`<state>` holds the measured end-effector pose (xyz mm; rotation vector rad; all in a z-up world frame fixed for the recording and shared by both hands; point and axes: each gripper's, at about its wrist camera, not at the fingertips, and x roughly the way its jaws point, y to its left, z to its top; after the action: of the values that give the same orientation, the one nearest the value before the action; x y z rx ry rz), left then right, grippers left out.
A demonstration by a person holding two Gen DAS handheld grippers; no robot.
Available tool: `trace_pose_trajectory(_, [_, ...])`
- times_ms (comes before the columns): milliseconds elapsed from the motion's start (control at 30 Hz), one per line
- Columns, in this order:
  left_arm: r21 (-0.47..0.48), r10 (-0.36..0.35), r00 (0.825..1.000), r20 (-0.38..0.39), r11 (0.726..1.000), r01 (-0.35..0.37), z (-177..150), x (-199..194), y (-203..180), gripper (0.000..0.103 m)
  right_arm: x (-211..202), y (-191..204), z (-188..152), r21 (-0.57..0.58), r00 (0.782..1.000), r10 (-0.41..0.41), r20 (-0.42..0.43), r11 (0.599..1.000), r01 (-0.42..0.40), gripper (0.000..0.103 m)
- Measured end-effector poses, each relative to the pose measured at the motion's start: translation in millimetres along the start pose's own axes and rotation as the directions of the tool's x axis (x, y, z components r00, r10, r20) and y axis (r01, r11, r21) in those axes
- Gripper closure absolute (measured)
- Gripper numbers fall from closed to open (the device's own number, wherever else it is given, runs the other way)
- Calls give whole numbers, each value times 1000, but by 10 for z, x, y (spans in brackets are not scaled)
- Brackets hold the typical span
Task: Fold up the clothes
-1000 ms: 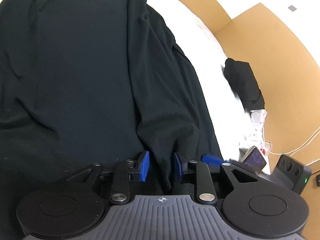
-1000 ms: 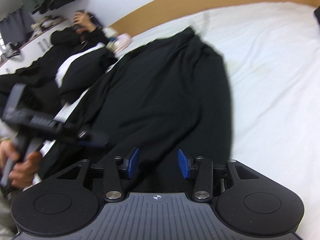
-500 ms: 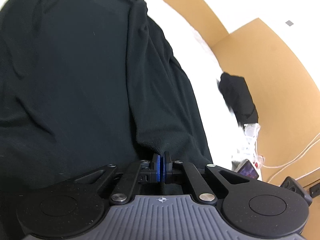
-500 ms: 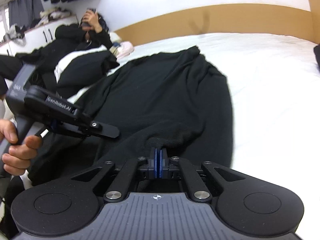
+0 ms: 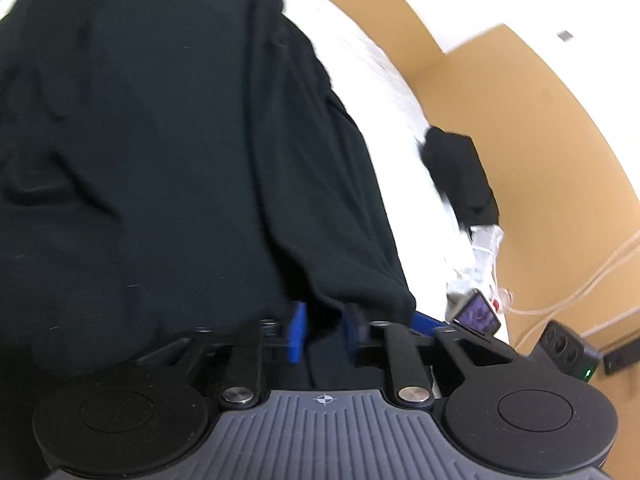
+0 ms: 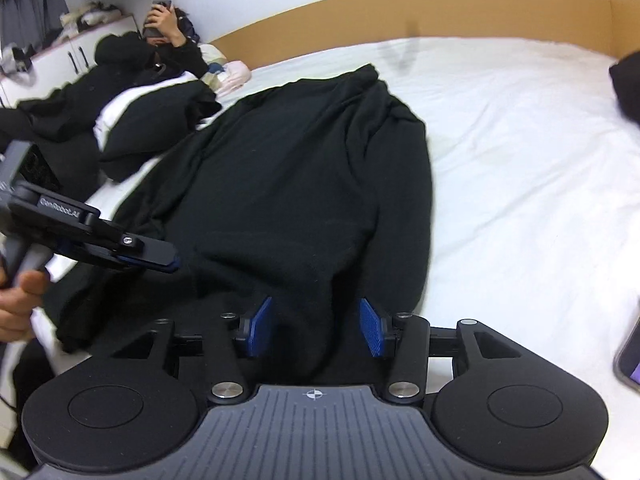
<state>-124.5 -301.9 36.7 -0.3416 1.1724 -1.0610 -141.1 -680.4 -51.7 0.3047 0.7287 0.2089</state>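
Left wrist view: left hand-held gripper [image 5: 322, 330] hovering with jaws apart, gripping nothing, over near hem of black garment [image 5: 180, 140] lying on white bed [image 5: 400, 92].
Right wrist view: right hand-held gripper [image 6: 316, 330] likewise spread at hem; garment lying long, sides seemingly turned inward, crosswise fold seemingly remaining.

The garment [image 6: 304, 184] spread across the bed is plain black with no print. The bed sheet [image 6: 520, 152] beneath it is plain white, and the headboard [image 6: 400, 4] behind is tan brown. Each claw, left [image 5: 322, 332] and right [image 6: 316, 326], has a black frame, a ribbed grey body and 2 blue pads [image 6: 371, 332]. A smaller folded cloth [image 5: 460, 172] near the bed edge is black. A person lying at the far side [image 6: 132, 60] wears black. White cables [image 5: 592, 280] trail over the brown floor.
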Motion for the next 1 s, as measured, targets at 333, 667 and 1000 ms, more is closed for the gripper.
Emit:
trace_pose_trajectory(333, [18,-24,998,-56,1000,25,-70,348,-60,81,157,119,-48,-70,997,47,-60,996,-51,72])
trace_pose_trajectory(667, [-97,-37,998,48,994,42,-213,-83,298,97,93,159,-22,-65,999,26,-45,997,-29,92])
trace_pose_trajectory(1000, [-25,-8,984,176,1000,13,195,-389,171,46,231,78,455,-11,986,-93,139,995,95,36])
